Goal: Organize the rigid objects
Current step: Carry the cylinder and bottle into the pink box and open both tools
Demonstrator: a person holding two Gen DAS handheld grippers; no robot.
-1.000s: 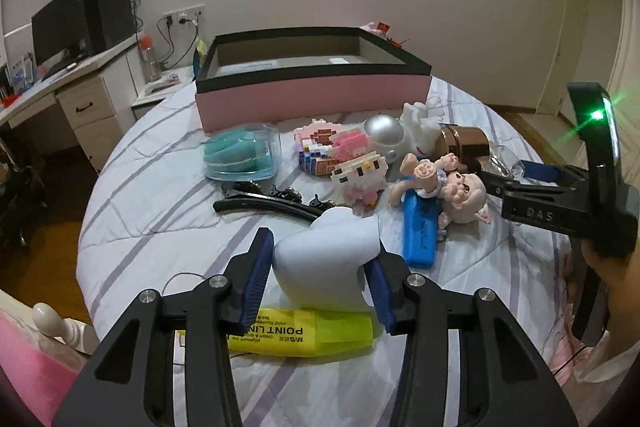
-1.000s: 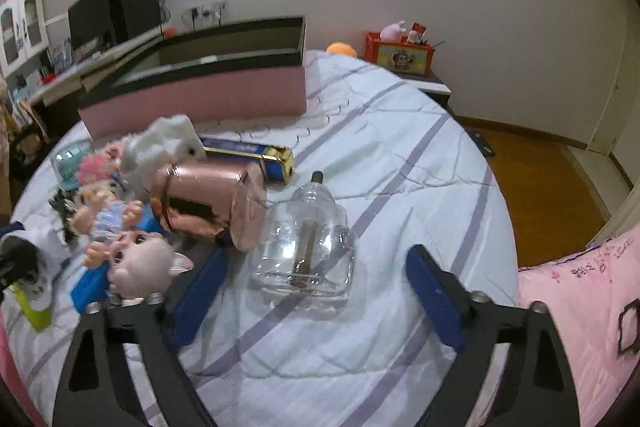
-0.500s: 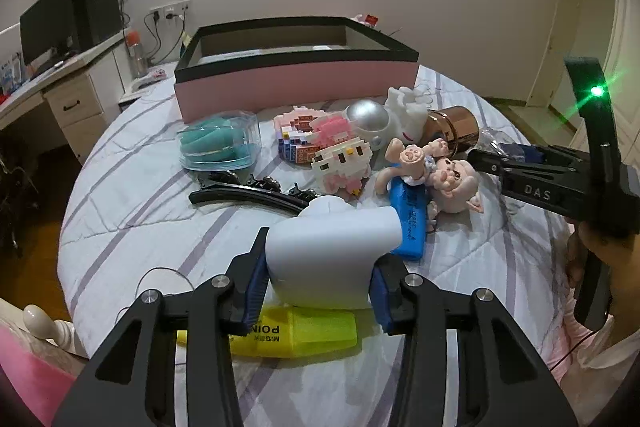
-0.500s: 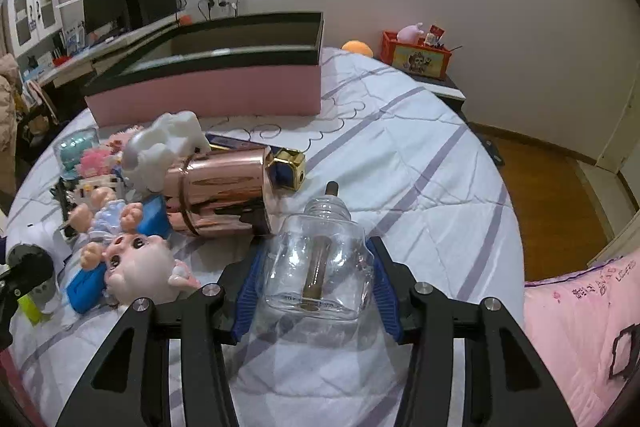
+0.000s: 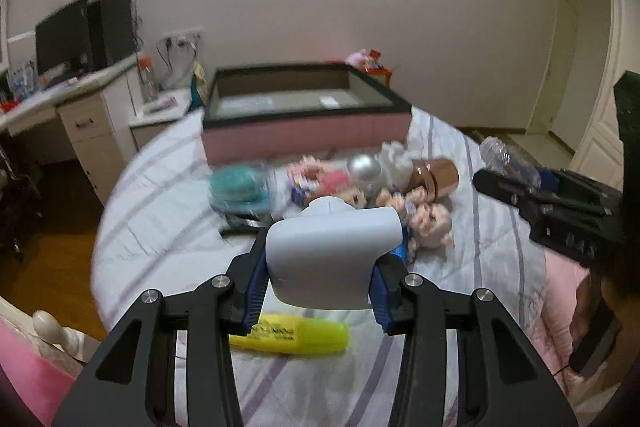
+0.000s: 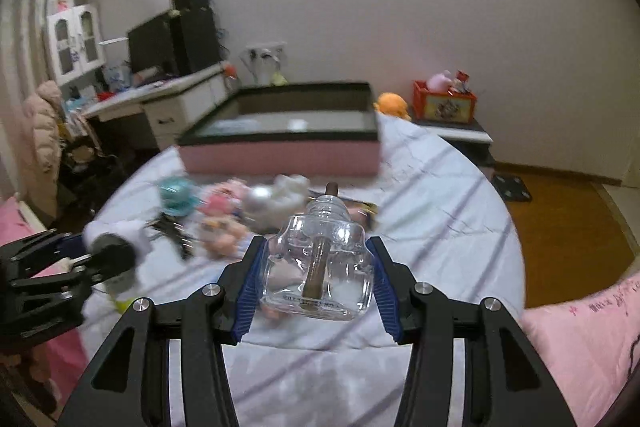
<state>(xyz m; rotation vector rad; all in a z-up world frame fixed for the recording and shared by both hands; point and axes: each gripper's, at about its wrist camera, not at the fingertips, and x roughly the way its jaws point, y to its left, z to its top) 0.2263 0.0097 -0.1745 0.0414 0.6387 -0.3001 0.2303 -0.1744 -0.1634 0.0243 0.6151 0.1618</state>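
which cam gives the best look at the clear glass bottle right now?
Right wrist view: the clear glass bottle sits centred and close, clamped in the right gripper. Left wrist view catches only a blurred part of it at the right edge, past that gripper's fingers.

White plastic piece (image 5: 334, 253) between blue pads (image 5: 255, 281); clear glass bottle (image 6: 318, 267), brown wick. Yellow highlighter (image 5: 298, 335). Pink box (image 5: 306, 131), black rim. Bedsheet (image 5: 168, 211) white, purple stripes. Copper-coloured cylinder (image 5: 438, 179), teal container (image 5: 238, 185), silver ball (image 5: 360, 165).

One pink box (image 5: 306, 139); before it, one yellow highlighter (image 5: 296, 334), one copper cup (image 5: 438, 179), two pig dolls (image 5: 430, 219).
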